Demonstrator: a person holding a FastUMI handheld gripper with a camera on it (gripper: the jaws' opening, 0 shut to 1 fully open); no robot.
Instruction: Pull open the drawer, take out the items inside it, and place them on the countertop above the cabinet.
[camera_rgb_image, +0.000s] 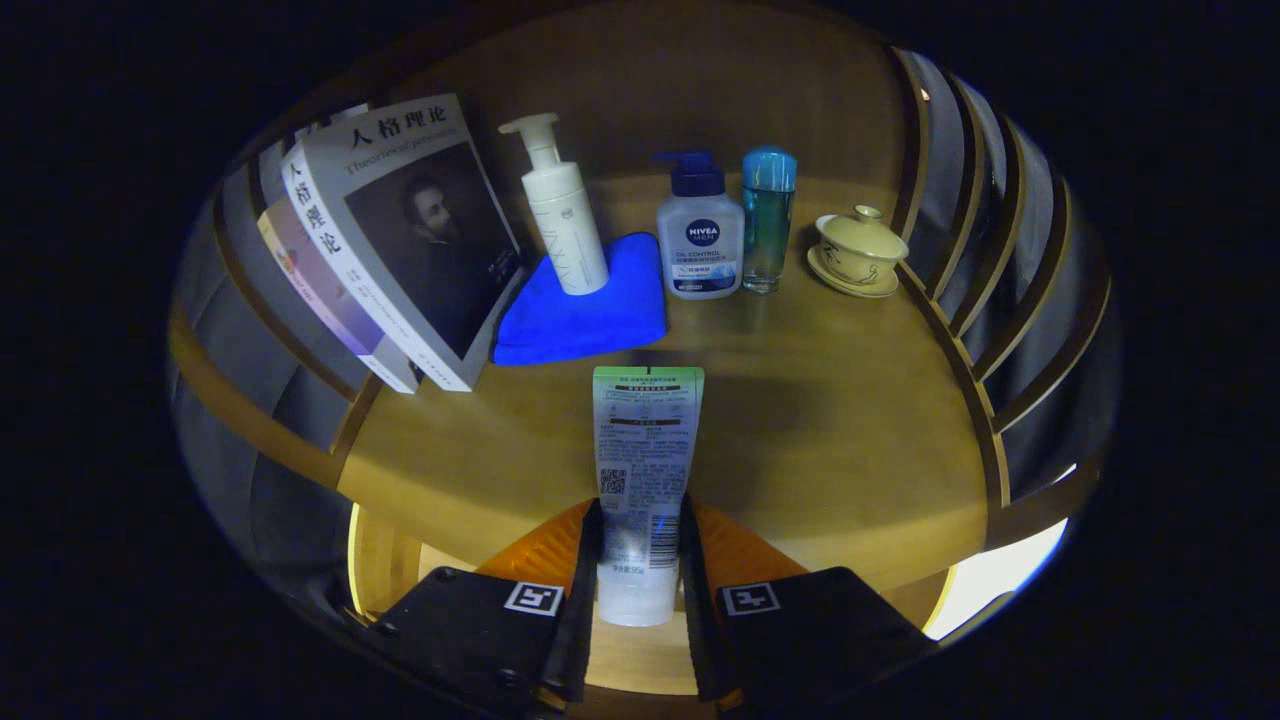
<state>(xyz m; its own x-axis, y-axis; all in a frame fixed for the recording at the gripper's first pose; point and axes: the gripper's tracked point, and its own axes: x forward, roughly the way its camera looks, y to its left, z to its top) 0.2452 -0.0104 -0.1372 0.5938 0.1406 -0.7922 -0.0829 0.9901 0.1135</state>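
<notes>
The tool (640, 560) pinches a white tube (645, 470) between both fingers near its cap end, over the worktop's (850, 440) near edge. Beyond it a blue cloth (585, 315) lies under a white pump bottle (560, 215), with books (400, 240) leaning at the left edge.

The gripper (640, 575) points forward over the counter (830, 430), its two fingers (585, 580) closed in (one on each side) and pressing on the cap end of a tube (645, 460).

The gripper (640, 560) jaws clamp a tube (645, 470) over the countertop (850, 430), blue cloth (585, 310) beyond.
</notes>
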